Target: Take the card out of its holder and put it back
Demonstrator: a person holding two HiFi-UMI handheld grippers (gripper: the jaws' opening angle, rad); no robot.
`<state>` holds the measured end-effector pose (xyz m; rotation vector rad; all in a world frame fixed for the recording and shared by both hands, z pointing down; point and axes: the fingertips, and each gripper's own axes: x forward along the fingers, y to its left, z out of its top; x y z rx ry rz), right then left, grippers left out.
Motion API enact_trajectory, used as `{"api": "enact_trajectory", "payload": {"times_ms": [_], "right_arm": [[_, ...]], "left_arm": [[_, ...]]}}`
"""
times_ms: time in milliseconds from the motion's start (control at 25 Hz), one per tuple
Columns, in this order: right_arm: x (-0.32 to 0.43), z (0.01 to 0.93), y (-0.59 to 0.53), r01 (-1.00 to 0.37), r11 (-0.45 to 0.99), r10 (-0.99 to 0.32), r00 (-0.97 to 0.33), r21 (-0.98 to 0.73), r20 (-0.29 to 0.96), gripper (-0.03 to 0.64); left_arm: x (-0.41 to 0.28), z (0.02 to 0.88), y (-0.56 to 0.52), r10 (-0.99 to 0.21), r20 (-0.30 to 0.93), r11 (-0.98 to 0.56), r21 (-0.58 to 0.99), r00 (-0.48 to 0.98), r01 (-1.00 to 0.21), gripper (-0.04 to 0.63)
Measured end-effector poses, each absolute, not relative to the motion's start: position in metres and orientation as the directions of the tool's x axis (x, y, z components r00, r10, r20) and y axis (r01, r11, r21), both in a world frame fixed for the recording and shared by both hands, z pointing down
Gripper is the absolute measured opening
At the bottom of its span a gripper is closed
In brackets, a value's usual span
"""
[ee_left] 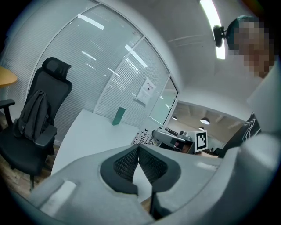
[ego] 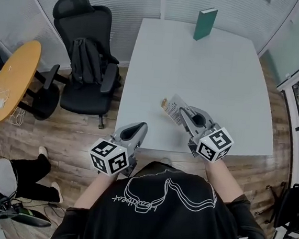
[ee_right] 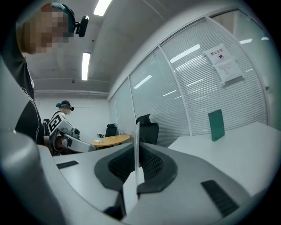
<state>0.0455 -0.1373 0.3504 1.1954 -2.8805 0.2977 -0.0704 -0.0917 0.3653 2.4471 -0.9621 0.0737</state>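
My right gripper (ego: 183, 114) is shut on a flat clear card holder (ego: 172, 105) with a card in it, whose tan end points left. It hangs over the near part of the white table (ego: 207, 69). In the right gripper view the holder (ee_right: 137, 145) shows edge-on as a thin upright sheet clamped between the dark pads, at the gripper's tips (ee_right: 137, 149). My left gripper (ego: 137, 128) hovers at the table's near left edge. In the left gripper view its jaws (ee_left: 138, 148) meet at the tips with nothing between them.
A green book (ego: 205, 23) stands upright at the table's far edge. A black office chair (ego: 86, 63) with a backpack stands left of the table, and a round wooden table (ego: 14, 79) lies further left. Another person's legs (ego: 31, 170) show at the lower left.
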Motion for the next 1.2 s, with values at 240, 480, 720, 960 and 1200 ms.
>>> {"api": "enact_trajectory", "payload": {"times_ms": [240,480,720,960,1200], "right_arm": [[0.042,0.332,-0.092,-0.722,0.664,-0.73,-0.682,-0.195,0.036,0.023],[0.048,0.337,-0.069,-0.741,0.637,-0.753,-0.657,-0.211,0.033,0.023],[0.054,0.348,-0.062,-0.756,0.61,-0.769,-0.637,-0.239,0.053,0.023],[0.052,0.353,-0.063,-0.763,0.595,-0.777,-0.626,-0.254,0.062,0.023],[0.055,0.363,-0.059,-0.766,0.579,-0.781,-0.619,-0.279,0.079,0.023]], "left_arm": [[-0.073,0.353,-0.074,-0.607,0.199,-0.659,0.414,0.769,-0.628,0.014],[-0.062,0.353,-0.061,-0.566,0.191,-0.705,0.393,0.802,-0.591,0.014],[-0.055,0.365,-0.056,-0.535,0.204,-0.713,0.411,0.82,-0.568,0.014],[-0.057,0.371,-0.057,-0.522,0.217,-0.713,0.42,0.825,-0.562,0.012],[-0.058,0.385,-0.05,-0.514,0.236,-0.699,0.443,0.825,-0.562,0.014]]}}
